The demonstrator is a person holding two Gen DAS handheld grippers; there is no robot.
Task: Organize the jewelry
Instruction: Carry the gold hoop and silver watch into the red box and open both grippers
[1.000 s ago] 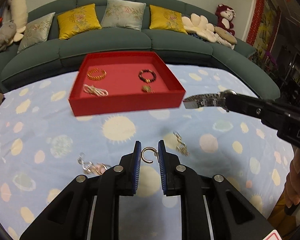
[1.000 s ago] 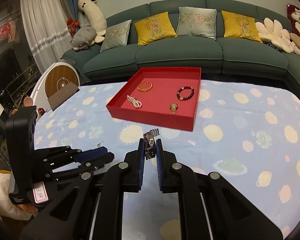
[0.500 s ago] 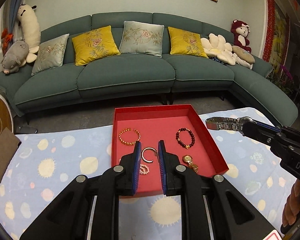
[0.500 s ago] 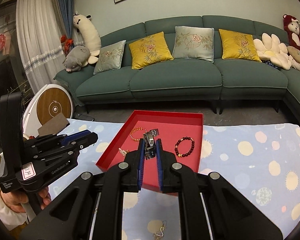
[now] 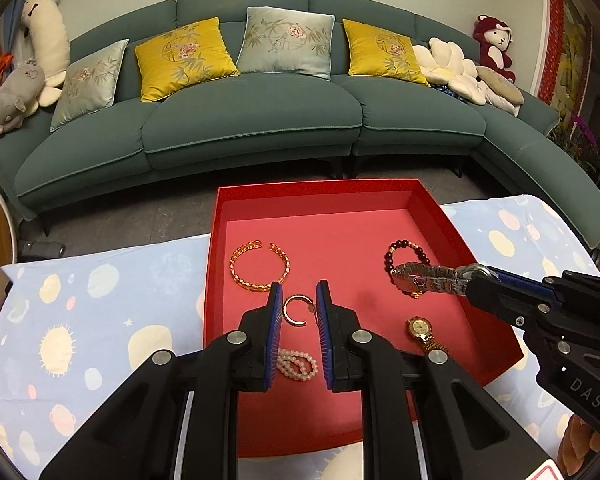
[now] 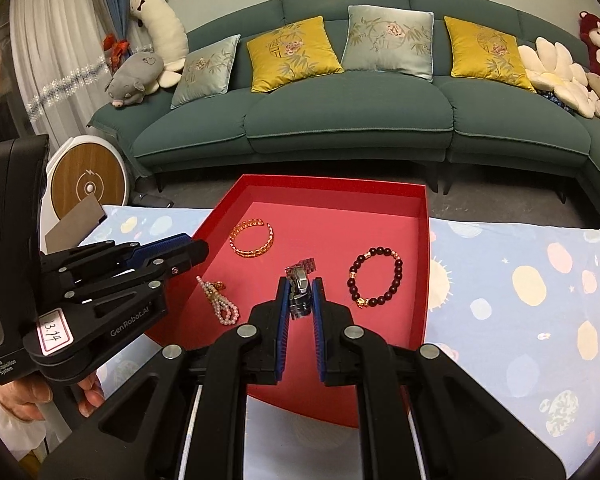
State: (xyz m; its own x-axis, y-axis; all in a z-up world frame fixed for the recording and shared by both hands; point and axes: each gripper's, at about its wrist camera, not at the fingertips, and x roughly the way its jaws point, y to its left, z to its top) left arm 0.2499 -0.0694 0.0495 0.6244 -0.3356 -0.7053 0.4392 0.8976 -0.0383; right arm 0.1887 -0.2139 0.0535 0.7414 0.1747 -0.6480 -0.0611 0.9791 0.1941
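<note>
My left gripper [image 5: 299, 298] is shut on a small open gold hoop [image 5: 296, 312] and hangs over the front middle of the red tray [image 5: 320, 200]. My right gripper [image 6: 300, 286] is shut on a silver link watch [image 6: 300, 294] over the tray's [image 6: 332, 188] middle. From the left wrist view the watch [image 5: 428, 280] sticks out leftward from the right gripper [image 5: 474, 280]. On the tray floor lie a gold bangle [image 5: 260, 268], a dark bead bracelet [image 5: 406, 254], a gold watch [image 5: 422, 330] and a pearl bracelet [image 5: 296, 364]. The left gripper [image 6: 196, 252] reaches over the tray's left rim.
The tray rests on a table under a light blue spotted cloth [image 5: 80, 320], close to the far edge. Beyond stands a green sofa [image 5: 260, 128] with cushions and plush toys. A round white and wood device [image 6: 88, 184] stands at left. A hand [image 6: 32, 400] grips the left handle.
Both grippers have travelled forward from above the bare cloth to above the red tray, each still carrying its piece. The loose jewellery on the cloth has dropped out of view.
</note>
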